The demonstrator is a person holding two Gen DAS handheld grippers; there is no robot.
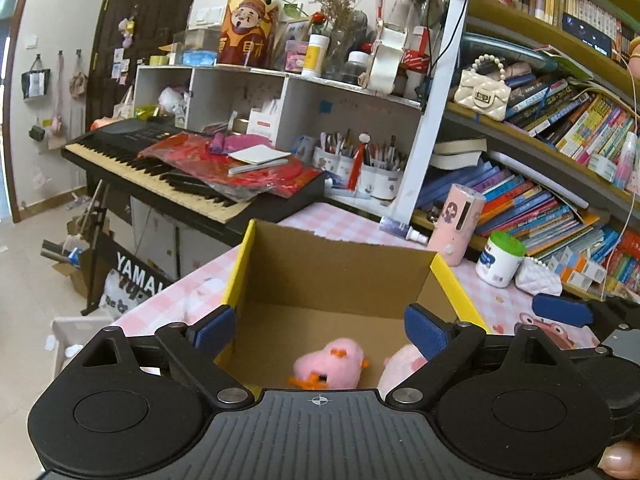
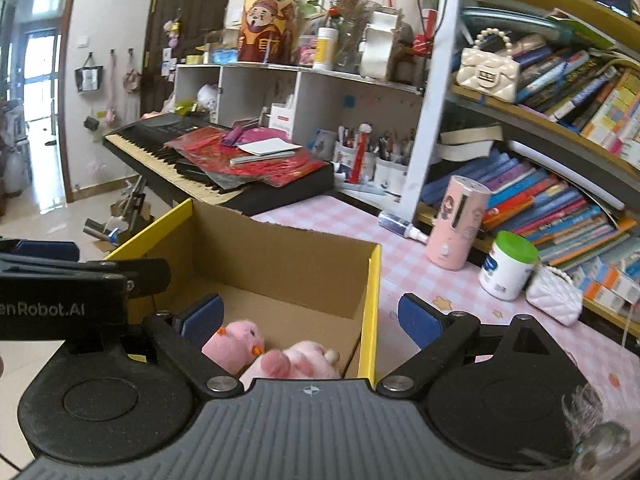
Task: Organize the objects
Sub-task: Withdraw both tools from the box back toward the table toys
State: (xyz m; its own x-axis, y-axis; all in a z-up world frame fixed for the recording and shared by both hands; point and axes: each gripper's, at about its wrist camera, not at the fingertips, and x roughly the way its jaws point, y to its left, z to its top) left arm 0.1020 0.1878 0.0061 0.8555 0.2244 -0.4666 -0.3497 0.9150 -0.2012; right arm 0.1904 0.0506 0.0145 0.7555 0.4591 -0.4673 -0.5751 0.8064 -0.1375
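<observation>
Now both pink plush toys (image 1: 330, 362) (image 2: 294, 362) lie inside the cardboard box (image 1: 340, 264)

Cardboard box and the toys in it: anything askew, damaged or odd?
The cardboard box has a ragged, torn far rim. The pink duck toy lies tipped over beside the second pink plush. Nothing has spilled.

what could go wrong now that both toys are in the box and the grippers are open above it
1. The left gripper and right gripper hang close together over the cardboard box; they could bump each other.
2. A low finger could catch the box's rim and drag it across the pink tablecloth.
3. The white jar and pink cylinder stand near the box and could be knocked over by a wide swing.
</observation>
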